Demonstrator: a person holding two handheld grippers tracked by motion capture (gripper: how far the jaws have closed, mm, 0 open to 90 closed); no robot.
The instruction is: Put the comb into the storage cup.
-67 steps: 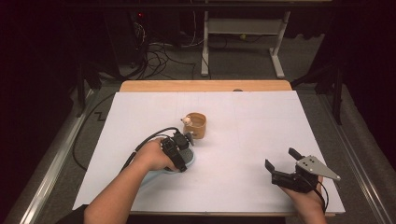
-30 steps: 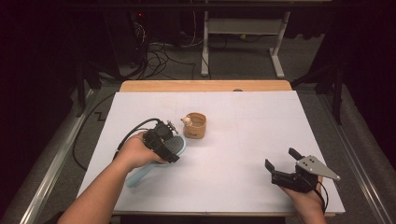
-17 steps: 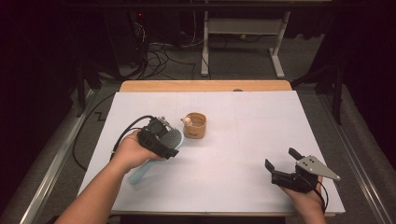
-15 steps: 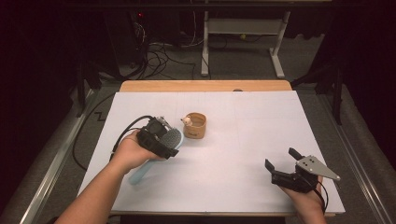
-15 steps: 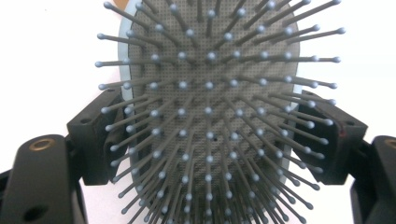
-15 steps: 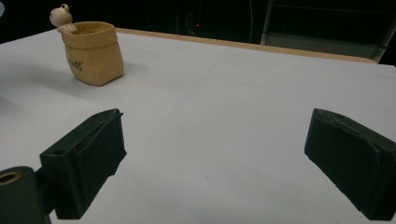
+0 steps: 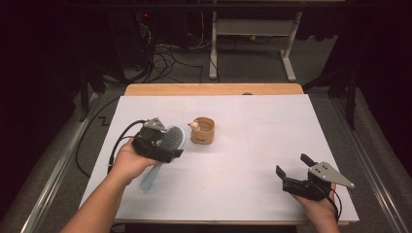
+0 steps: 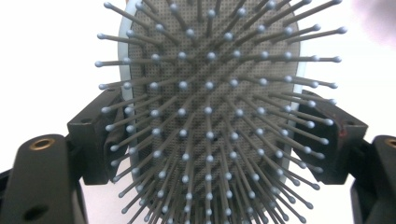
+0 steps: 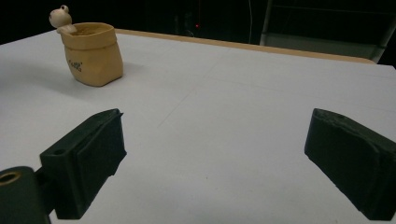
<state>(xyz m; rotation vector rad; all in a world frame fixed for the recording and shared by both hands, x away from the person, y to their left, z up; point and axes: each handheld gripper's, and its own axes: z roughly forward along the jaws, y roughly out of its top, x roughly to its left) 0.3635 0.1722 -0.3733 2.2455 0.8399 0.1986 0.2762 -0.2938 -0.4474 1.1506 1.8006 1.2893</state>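
Hairbrush sits in your left gripper, at about 9 o'clock on the bench in the high view, lifted off the white surface with its pale blue handle slanting down toward your forearm. In the left gripper view the jaws are pinching the brush head from both sides: each black pad presses the pale blue rim, and the grey bristle cushion faces the camera, its ball-tipped pins fanning outward.

Nearest you, at about 5 o'clock, your right gripper rests low over the bench in your right hand, its grey three-cornered plate on top. Its jaws stand spread wide apart with nothing between them; in the right gripper view bare white bench shows through the gap.

Farther in, close to the middle of the bench and slightly toward 10 o'clock, stands a small tan sack-shaped pot, upright, with a little cream figure perched on its rim. It is just beside the brush head but apart from it. In the right gripper view the pot is at the upper left, well away from the jaws.

Beyond the far wooden edge at 12 o'clock, cables lie on the floor near a white table frame.
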